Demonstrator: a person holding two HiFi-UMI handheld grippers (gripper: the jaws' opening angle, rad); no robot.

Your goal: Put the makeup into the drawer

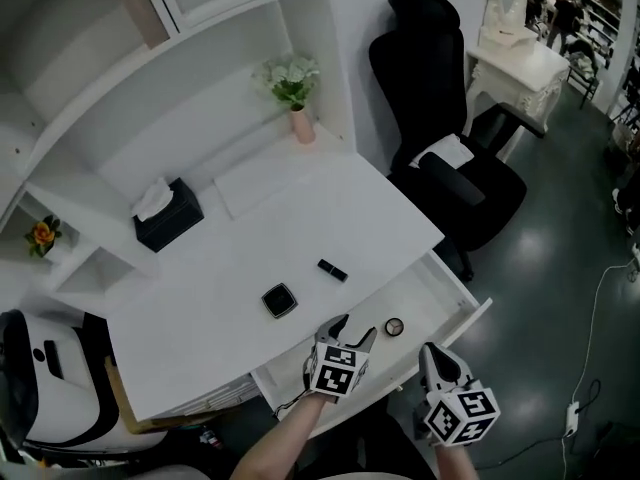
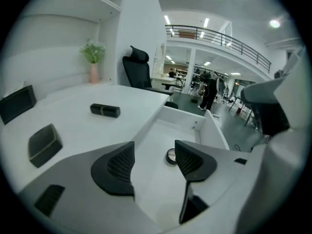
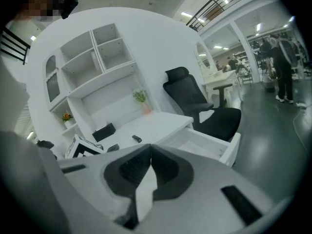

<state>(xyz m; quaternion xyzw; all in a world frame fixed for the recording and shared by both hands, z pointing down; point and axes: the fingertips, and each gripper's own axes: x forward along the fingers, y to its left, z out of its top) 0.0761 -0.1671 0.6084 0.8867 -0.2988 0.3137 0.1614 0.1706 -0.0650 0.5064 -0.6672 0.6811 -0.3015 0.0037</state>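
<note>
One round compact (image 1: pixel 394 327) lies in the drawer (image 1: pixel 445 286), while the square compact (image 1: pixel 279 300) at ten o'clock and the lipstick (image 1: pixel 332 270) at twelve await your spread, empty left gripper (image 1: pixel 352 330), your right gripper (image 3: pixel 150 149) pressed together on nothing.

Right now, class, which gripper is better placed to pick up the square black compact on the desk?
Left. The left gripper is nearer the square black compact, fingers apart and empty; the right gripper sits farther off, fingers shut.
</note>
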